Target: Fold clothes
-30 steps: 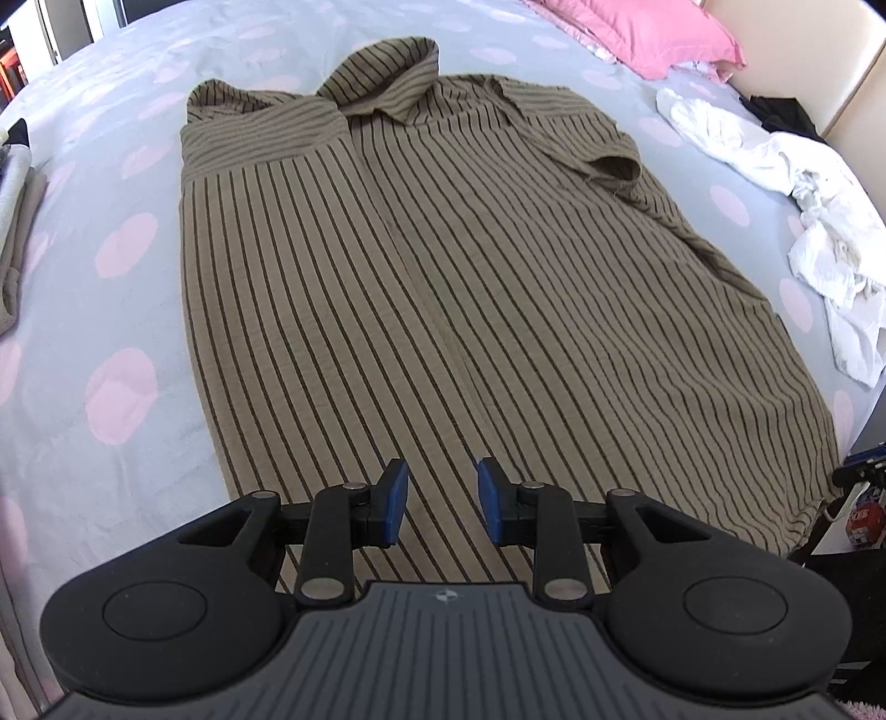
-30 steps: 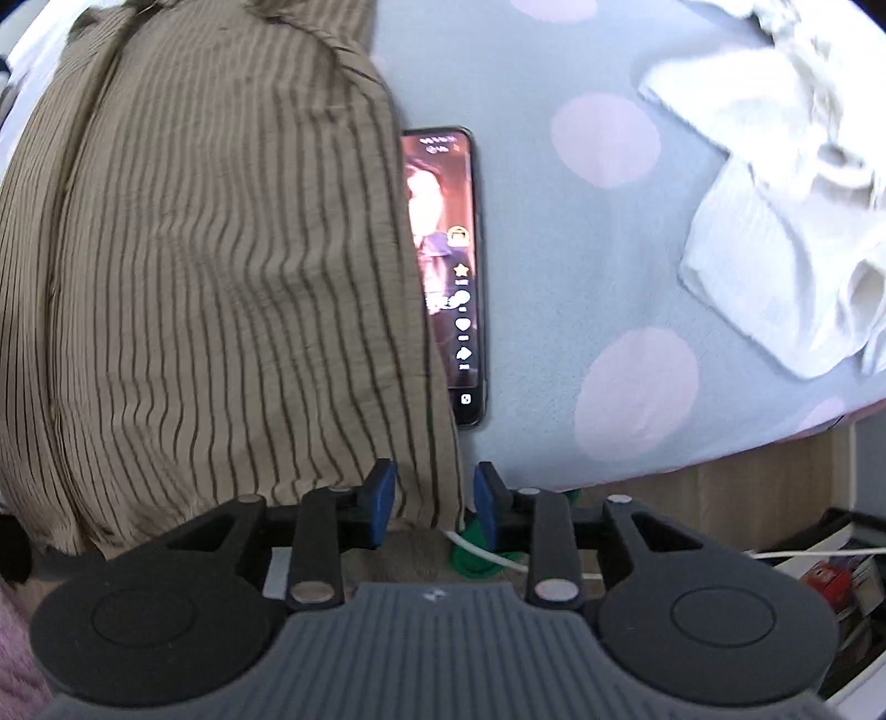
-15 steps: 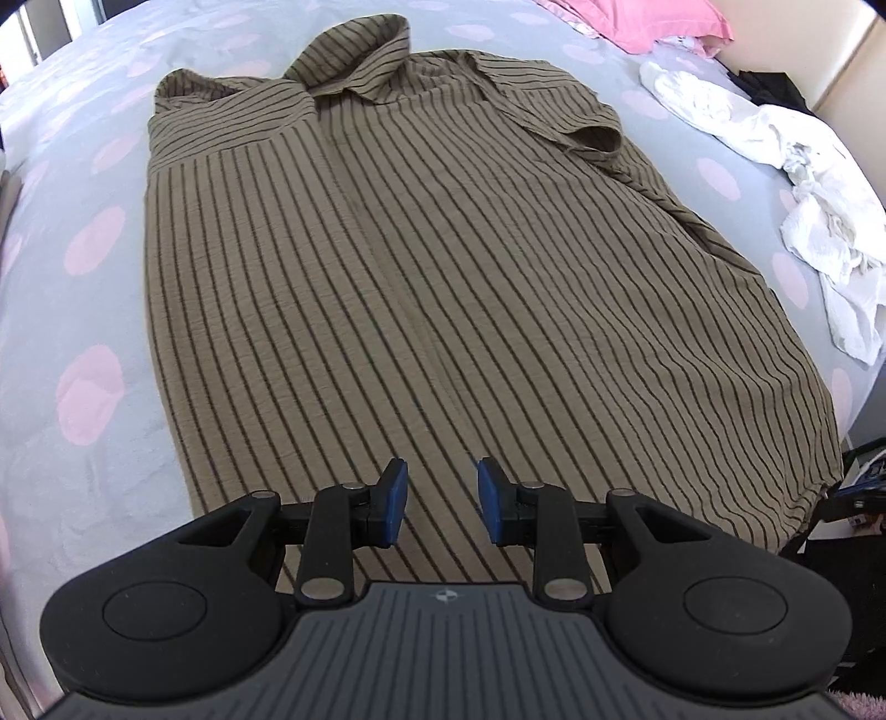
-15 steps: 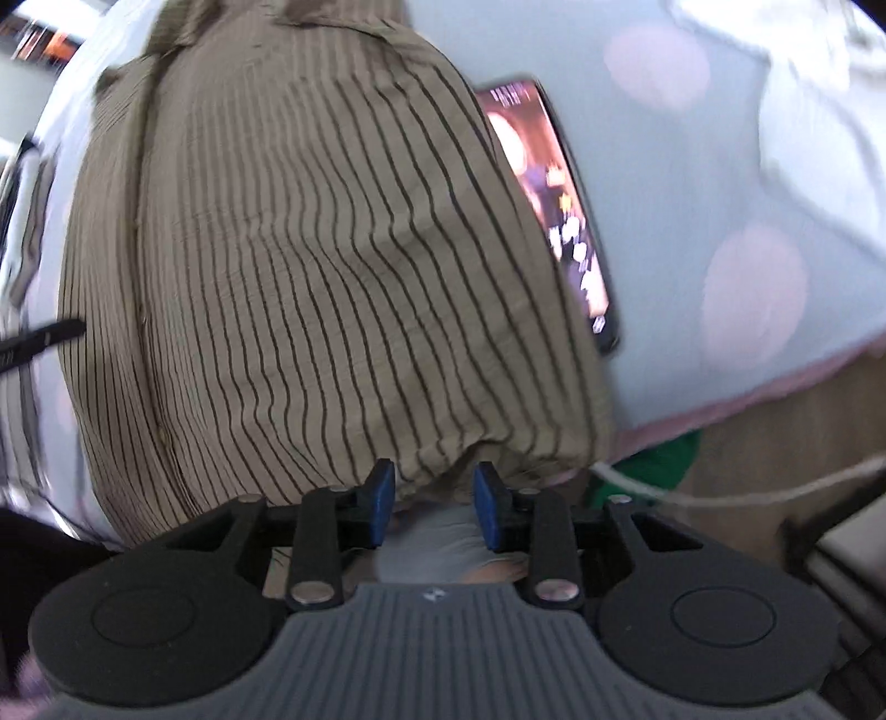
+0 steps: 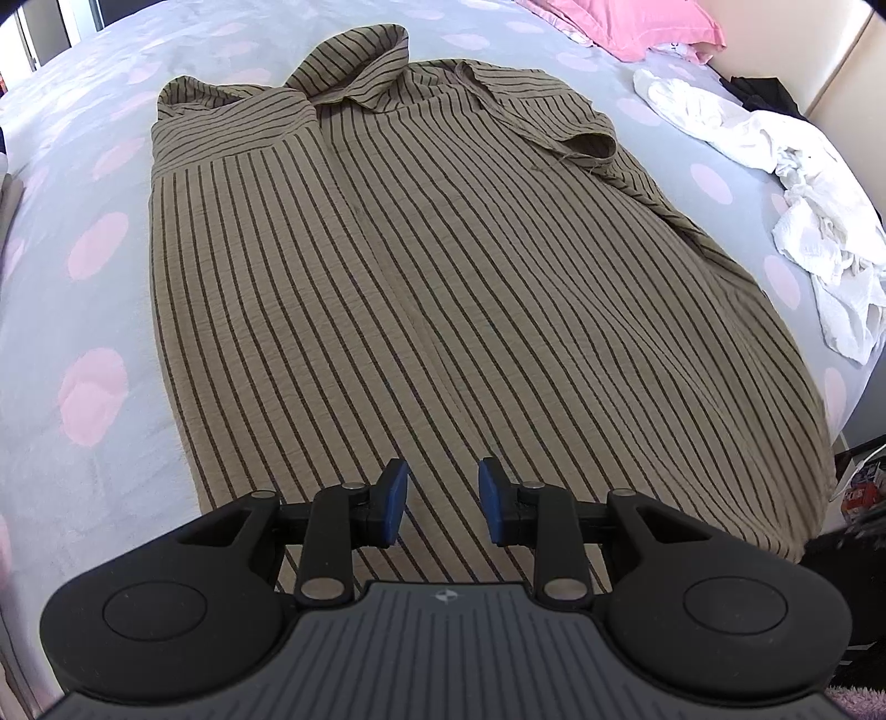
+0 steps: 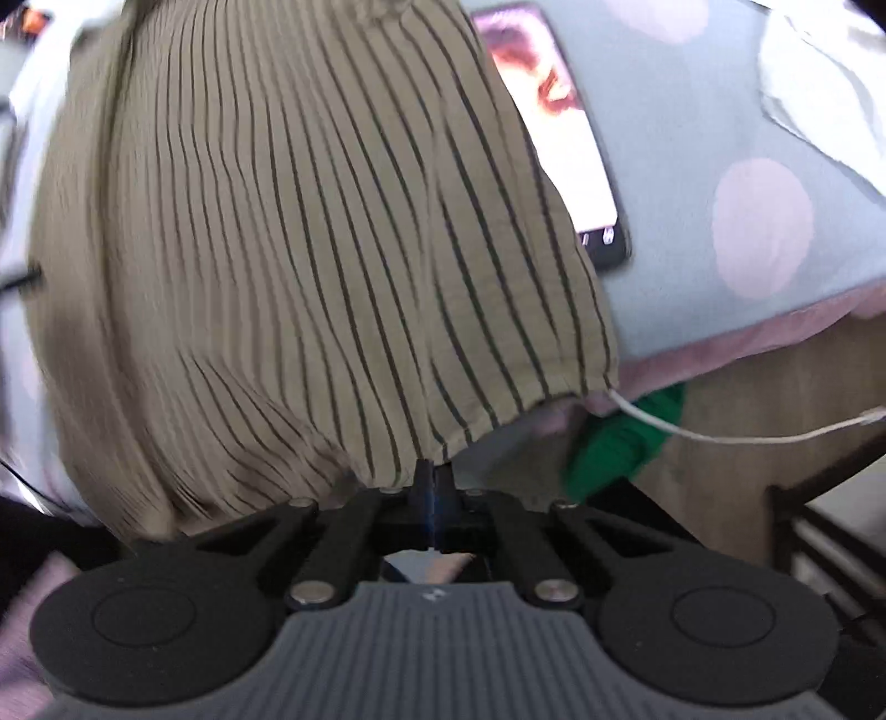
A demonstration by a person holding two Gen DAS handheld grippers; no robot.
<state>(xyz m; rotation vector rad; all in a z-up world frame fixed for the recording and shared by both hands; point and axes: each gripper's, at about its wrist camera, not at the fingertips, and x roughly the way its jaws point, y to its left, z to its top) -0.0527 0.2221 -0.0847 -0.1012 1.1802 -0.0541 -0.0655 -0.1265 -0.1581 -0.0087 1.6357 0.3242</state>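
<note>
- Across the bedsheet (image 5: pixel 83 310), pale blue-grey with pink dots, the striped shirt (image 5: pixel 421 288) lies spread flat, collar at the far end and hem at the near edge of the bed.
- Far right in the left wrist view, a heap of white clothes (image 5: pixel 803 221) sits apart from the shirt, with a pink pillow (image 5: pixel 637 22) beyond it.
- Beside the shirt's right edge, a phone (image 6: pixel 559 133) lies lit on the sheet, partly under the cloth.
- Below the bed edge a green object (image 6: pixel 620 437) shows, with a white cable (image 6: pixel 720 435) running over it.
- The left gripper (image 5: pixel 443 501) hovers over the hem, jaws parted, nothing between them.
- The right gripper (image 6: pixel 434 479) has just clamped down, its jaws pinching the shirt's hem at the bed edge; this view is blurred.
</note>
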